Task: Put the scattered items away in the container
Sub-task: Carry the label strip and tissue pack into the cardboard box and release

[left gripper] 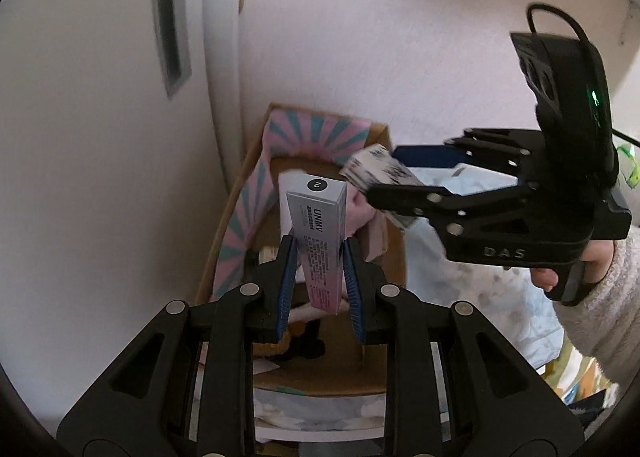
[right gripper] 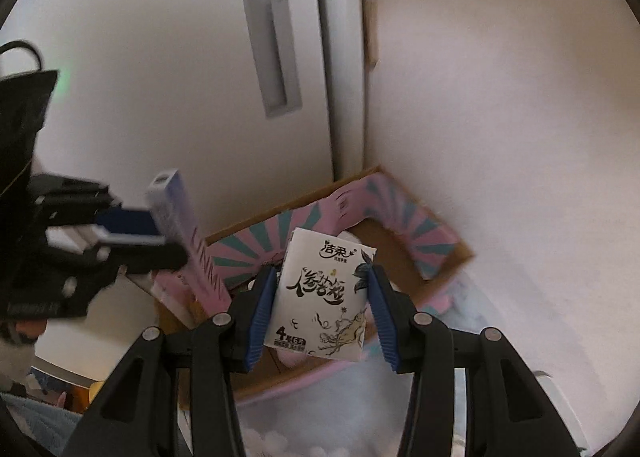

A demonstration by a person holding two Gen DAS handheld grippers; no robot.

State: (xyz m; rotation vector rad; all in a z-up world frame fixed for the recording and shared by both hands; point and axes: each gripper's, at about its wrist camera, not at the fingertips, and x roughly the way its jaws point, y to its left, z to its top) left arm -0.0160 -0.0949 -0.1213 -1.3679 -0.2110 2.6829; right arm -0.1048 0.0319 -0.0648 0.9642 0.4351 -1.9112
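Carrying both loads over the box (left gripper: 394,257) in the wall corner: left gripper (left gripper: 320,269) clamping a carton (left gripper: 320,241), right gripper (right gripper: 322,297) clamping a tissue pack (right gripper: 326,297). Next, judging by this: lowering inside the rim, then parting jaws to drop each clear of the flaps.

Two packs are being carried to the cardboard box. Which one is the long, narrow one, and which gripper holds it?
The grey-to-pink carton marked UNMV, in the left gripper. The right gripper holds a squarish white tissue pack with black calligraphy.
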